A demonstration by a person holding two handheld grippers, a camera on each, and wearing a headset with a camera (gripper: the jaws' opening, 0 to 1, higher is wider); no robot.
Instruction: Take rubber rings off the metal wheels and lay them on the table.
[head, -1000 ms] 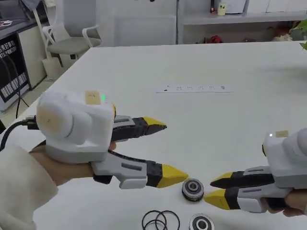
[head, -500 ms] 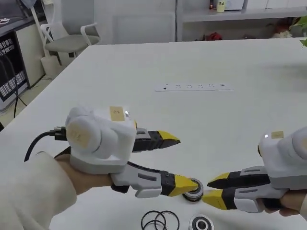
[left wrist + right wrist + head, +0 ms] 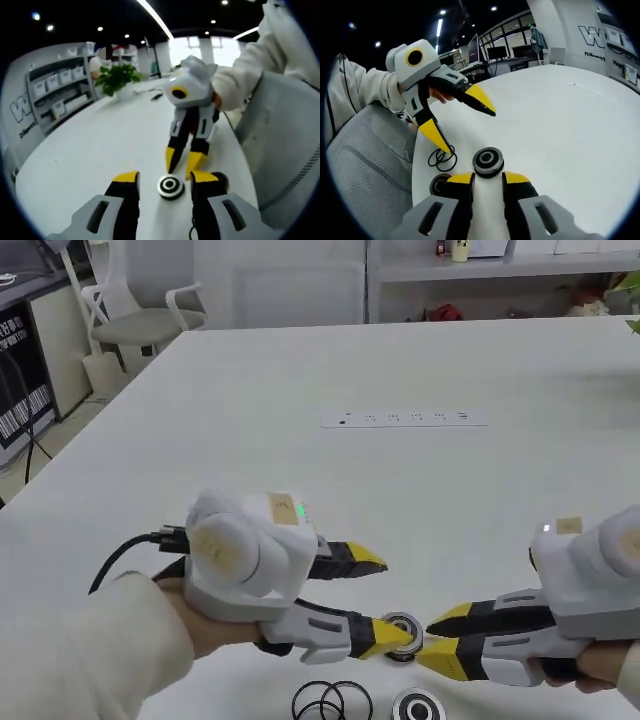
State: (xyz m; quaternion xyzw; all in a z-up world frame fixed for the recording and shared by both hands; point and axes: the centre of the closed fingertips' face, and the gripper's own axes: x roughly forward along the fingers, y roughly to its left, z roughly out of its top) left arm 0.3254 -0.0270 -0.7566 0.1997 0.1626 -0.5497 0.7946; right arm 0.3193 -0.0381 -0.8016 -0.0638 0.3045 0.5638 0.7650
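A small metal wheel (image 3: 402, 626) with a dark rim lies flat on the white table (image 3: 300, 390) near its front edge. My left gripper (image 3: 385, 597) is open, its lower jaw tip right beside the wheel, which lies between the jaw tips in the left gripper view (image 3: 170, 186). My right gripper (image 3: 437, 638) faces it from the right, jaws a little apart and empty, the wheel (image 3: 488, 161) just ahead of the tips. Loose black rubber rings (image 3: 332, 701) and a second wheel (image 3: 418, 707) lie nearer me.
A white power strip (image 3: 405, 420) lies across the middle of the table. An office chair (image 3: 140, 325) stands past the far left corner and shelves line the back wall. A mesh chair back (image 3: 365, 165) is close to the table's front edge.
My left gripper has moved right and down until its lower jaw tip reaches the wheel. The right gripper has barely moved. The camera has tipped slightly.
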